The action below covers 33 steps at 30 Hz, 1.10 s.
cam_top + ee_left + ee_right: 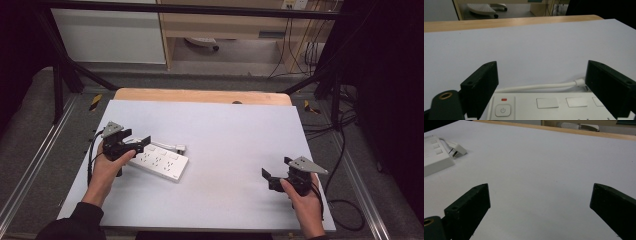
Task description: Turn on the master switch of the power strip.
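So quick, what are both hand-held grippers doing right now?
Left hand-held gripper: open, over the power strip, holding nothing.
Right hand-held gripper: open, holding nothing.

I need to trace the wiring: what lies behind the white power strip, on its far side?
Behind the power strip a white cable runs along its far edge to a white plug lying on the table. The left gripper covers where the cable joins the strip.

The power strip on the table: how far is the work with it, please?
Nothing looks finished yet. The white power strip lies flat on the table, its cord beside it. In hand: the left tongs are over its switch end, jaws wide open and gripping nothing. The right tongs wait open, apart from it. Any grasping or moving probably remains.
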Each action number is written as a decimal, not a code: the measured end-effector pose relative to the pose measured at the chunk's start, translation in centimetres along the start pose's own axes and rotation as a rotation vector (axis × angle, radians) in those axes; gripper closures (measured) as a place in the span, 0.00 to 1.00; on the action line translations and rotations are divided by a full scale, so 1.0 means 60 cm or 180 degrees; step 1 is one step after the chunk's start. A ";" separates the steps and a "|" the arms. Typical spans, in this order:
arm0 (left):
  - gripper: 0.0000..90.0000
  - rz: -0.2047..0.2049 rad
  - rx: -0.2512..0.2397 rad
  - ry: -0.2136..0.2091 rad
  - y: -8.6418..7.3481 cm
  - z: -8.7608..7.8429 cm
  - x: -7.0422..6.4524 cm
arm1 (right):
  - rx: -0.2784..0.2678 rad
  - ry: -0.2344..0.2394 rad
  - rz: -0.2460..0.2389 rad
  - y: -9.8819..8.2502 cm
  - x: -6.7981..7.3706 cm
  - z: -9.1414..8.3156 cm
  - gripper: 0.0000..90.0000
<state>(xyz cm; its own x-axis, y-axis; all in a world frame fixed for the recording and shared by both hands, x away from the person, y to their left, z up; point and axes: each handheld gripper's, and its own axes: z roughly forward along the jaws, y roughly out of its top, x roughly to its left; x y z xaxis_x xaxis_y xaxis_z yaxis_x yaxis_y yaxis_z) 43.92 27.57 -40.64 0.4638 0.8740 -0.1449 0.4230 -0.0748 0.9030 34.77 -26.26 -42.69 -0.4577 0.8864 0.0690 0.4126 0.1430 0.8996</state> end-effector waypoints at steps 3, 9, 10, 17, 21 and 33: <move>0.12 -0.0018 -0.0055 -0.0004 0.002 -0.006 -0.004 | -0.0006 -0.0015 0.0006 0.000 -0.002 -0.001 0.04; 0.12 0.0004 -0.0153 -0.0047 0.007 -0.021 -0.014 | -0.0011 -0.0006 0.0007 0.000 -0.001 -0.001 0.04; 0.12 -0.0002 -0.0162 -0.0048 0.008 -0.024 -0.016 | -0.0011 -0.0007 0.0003 0.000 -0.001 -0.001 0.04; 0.10 -0.0012 -0.0210 -0.0113 0.015 -0.043 -0.027 | -0.0017 -0.0016 0.0004 0.000 -0.002 -0.003 0.03; 0.09 -0.0004 -0.0212 -0.0130 0.014 -0.052 -0.034 | -0.0024 -0.0016 0.0000 0.001 -0.002 -0.003 0.03; 0.09 0.0024 -0.0253 -0.0150 0.012 -0.079 -0.045 | -0.0035 -0.0018 -0.0015 0.001 -0.002 -0.005 0.03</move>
<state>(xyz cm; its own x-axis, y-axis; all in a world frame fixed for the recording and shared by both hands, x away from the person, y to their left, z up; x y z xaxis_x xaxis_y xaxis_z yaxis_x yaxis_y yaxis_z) 39.26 27.42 -37.70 0.5036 0.8499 -0.1551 0.3571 -0.0412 0.9332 34.65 -26.48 -42.51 -0.4552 0.8882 0.0624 0.4017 0.1423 0.9046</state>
